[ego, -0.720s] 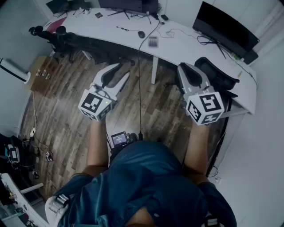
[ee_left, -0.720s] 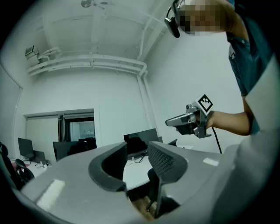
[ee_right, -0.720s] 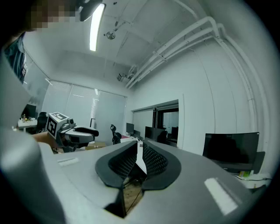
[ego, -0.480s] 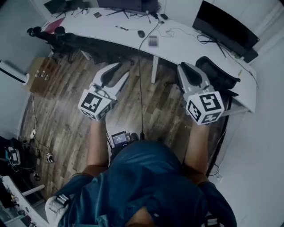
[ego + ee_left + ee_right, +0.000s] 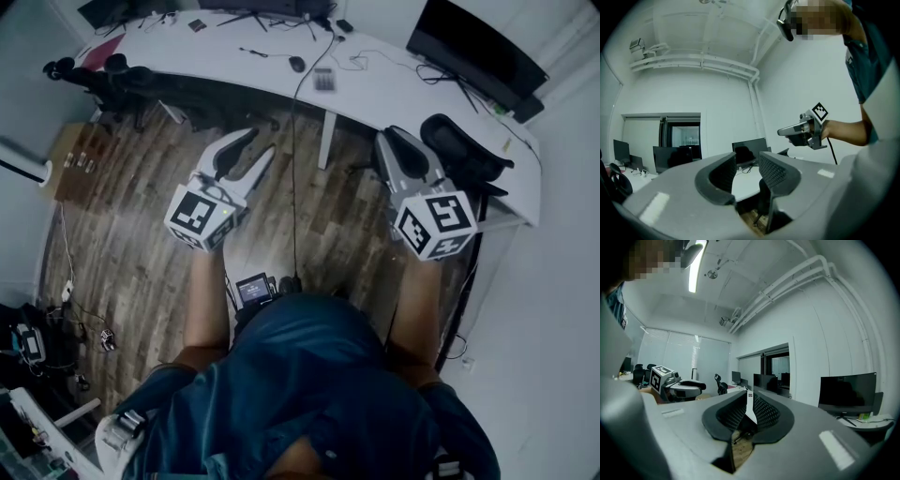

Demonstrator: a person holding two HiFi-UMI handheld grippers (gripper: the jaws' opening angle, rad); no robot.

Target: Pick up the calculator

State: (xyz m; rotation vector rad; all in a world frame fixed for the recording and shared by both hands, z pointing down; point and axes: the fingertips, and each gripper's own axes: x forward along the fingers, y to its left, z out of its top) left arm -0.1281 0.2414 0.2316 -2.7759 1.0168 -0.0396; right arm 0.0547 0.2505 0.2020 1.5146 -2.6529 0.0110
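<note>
Facing the desk, both grippers carrying nothing.
I am holding my left gripper [image 5: 253,147] with its jaws standing apart and my right gripper [image 5: 394,142] with its jaws pressed together on nothing, both hovering over the wood floor [image 5: 141,206], well apart from the calculator [image 5: 323,81] lying on the white desk [image 5: 403,98] at the top centre of the head view. I judge I should be closing in first, then straddling its narrow sides with the open left jaws before squeezing.

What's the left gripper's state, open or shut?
Open. In its own view the left gripper has its jaws standing apart with nothing between them; the white desk shows through the gap.
</note>
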